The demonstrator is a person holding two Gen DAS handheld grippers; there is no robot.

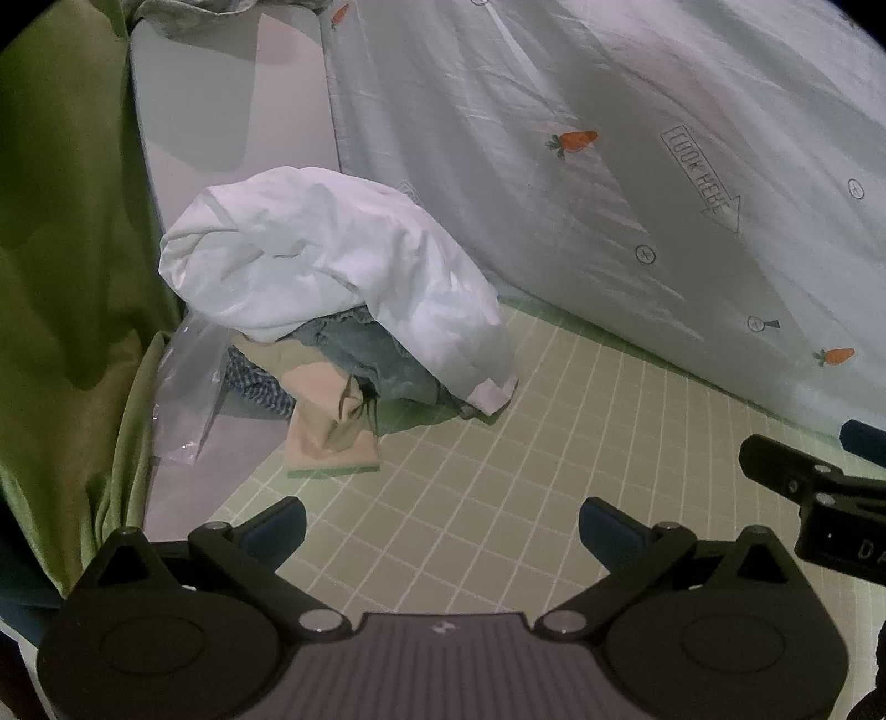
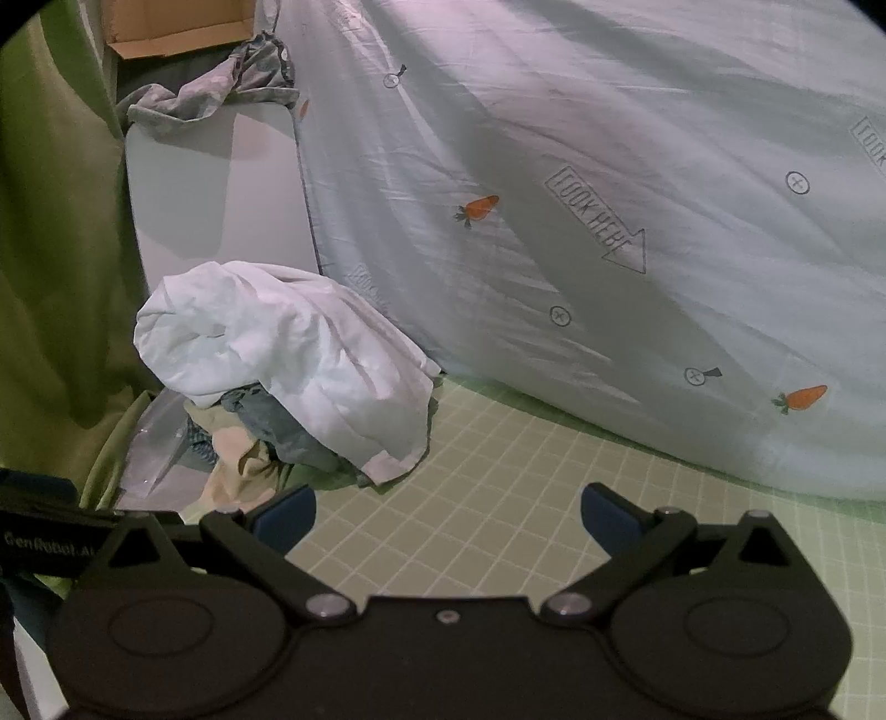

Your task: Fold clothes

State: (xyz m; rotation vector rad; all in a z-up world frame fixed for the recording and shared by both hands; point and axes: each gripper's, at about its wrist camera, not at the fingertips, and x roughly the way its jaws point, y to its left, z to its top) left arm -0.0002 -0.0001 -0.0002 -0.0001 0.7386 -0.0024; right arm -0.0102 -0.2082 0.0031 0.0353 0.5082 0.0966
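The work surface is a pale green mat ruled with a white square grid [image 1: 498,443], lying flat and mostly bare in the near half. Along its far and right side rises a big pale grey-blue quilt printed with orange carrots and "LOOK HERE" arrows [image 1: 637,166], its lower edge resting on the mat. On the left hangs a green curtain [image 1: 61,232], and between curtain and quilt stands a smooth grey panel with rounded corners [image 1: 221,111]. From the right-hand camera, a crumpled grey patterned cloth [image 2: 221,83] lies on top of that panel, and behind it sits an open brown cardboard box [image 2: 177,27]; I cannot tell what is inside it.

The heap of unfolded clothes [image 1: 332,332] sits at the mat's far left corner, against the quilt. A white crumpled garment [image 1: 310,255] drapes over the top; under it show blue-grey denim [image 1: 376,360], a beige piece [image 1: 326,421] spilling onto the mat, and a blue checked fabric [image 1: 255,382]. A clear plastic bag [image 1: 188,387] lies just left of the heap.

The left gripper [image 1: 443,526] and the right gripper [image 2: 446,512] hover over the near mat, jaws spread wide with nothing between them, both well apart from the heap.
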